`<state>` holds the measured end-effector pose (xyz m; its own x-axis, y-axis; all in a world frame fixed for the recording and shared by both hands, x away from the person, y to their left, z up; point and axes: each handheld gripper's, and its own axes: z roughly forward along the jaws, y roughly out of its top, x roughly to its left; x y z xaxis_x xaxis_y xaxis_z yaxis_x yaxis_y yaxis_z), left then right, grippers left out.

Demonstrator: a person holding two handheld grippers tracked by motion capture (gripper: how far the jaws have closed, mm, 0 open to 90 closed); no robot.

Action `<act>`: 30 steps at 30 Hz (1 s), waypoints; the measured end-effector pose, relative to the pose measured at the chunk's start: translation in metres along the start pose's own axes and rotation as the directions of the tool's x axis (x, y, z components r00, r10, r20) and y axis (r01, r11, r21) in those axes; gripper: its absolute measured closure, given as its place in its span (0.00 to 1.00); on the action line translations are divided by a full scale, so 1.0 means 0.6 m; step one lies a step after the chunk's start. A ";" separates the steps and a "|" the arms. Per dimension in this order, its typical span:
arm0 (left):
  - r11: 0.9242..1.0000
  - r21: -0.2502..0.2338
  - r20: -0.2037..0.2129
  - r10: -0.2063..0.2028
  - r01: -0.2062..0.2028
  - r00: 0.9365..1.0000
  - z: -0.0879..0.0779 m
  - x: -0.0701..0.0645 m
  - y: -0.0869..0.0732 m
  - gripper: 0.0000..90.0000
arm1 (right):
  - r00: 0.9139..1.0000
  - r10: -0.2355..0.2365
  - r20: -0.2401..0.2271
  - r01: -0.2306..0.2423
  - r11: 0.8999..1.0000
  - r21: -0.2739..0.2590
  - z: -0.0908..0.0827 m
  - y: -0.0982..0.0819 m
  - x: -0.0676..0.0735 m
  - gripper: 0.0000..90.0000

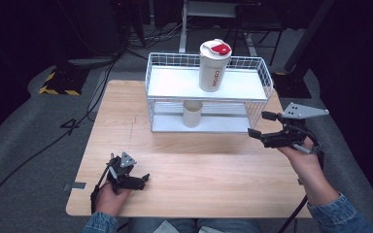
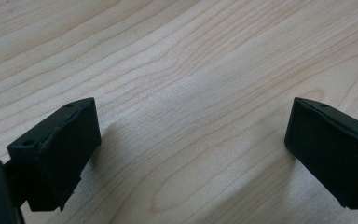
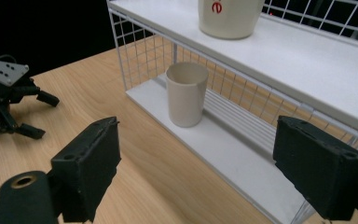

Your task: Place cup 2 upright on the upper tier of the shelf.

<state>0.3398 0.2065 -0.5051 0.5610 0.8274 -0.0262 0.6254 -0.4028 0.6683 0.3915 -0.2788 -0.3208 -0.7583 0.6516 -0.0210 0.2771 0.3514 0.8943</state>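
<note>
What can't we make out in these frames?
1. Bottle: in the right gripper view, the top edge cuts off its upper half and lid. In the high view, the lettering on its side is too small to read.
2. Cup, whether anything is in it: in the high view, the upper shelf covers its mouth. In the right gripper view, the cup's own wall hides the inside.

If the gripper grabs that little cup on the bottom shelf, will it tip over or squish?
The cup looks plain, thin-walled and empty, so it is probably light and easy to lift. It is taller than it is wide, so a sideways nudge might tip it. Its smooth round wall could slip or flex under a hard squeeze. The right hand-held gripper stands open, not touching it.
</note>
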 end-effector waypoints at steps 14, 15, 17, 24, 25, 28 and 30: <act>1.000 -0.004 -0.002 -0.004 0.004 1.000 0.000 -0.001 0.000 0.04 | 0.998 0.068 0.009 -0.068 0.997 0.039 -0.005 -0.112 0.004 0.17; 1.000 -0.004 -0.002 -0.004 0.004 1.000 0.000 -0.001 0.000 0.04 | 0.998 0.068 0.009 -0.068 0.997 0.039 -0.005 -0.112 0.004 0.17; 1.000 -0.004 -0.002 -0.005 0.005 1.000 0.000 -0.001 0.000 0.04 | 0.996 0.086 0.000 -0.086 0.995 0.054 0.002 -0.137 0.004 0.17; 1.000 -0.001 -0.002 0.003 -0.003 1.000 0.000 0.000 0.000 0.04 | 0.994 0.111 0.017 -0.112 0.991 0.068 0.019 -0.184 0.009 0.17; 1.000 -0.005 -0.004 -0.007 0.007 1.000 0.001 -0.001 0.000 0.04 | 0.993 0.121 0.018 -0.122 0.990 0.071 0.023 -0.191 0.009 0.17; 1.000 -0.005 -0.004 -0.008 0.008 1.000 0.001 -0.001 0.000 0.04 | 0.990 0.134 0.036 -0.137 0.985 0.100 0.040 -0.220 0.012 0.17; 1.000 -0.005 -0.004 -0.008 0.008 1.000 0.001 -0.001 0.000 0.04 | 0.990 0.136 0.040 -0.139 0.984 0.107 0.042 -0.224 0.012 0.17</act>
<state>0.3395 0.2057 -0.5055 0.5534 0.8325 -0.0285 0.6274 -0.3940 0.6717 0.3634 -0.3043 -0.4522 -0.6895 0.7195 0.0828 0.4414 0.3267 0.8357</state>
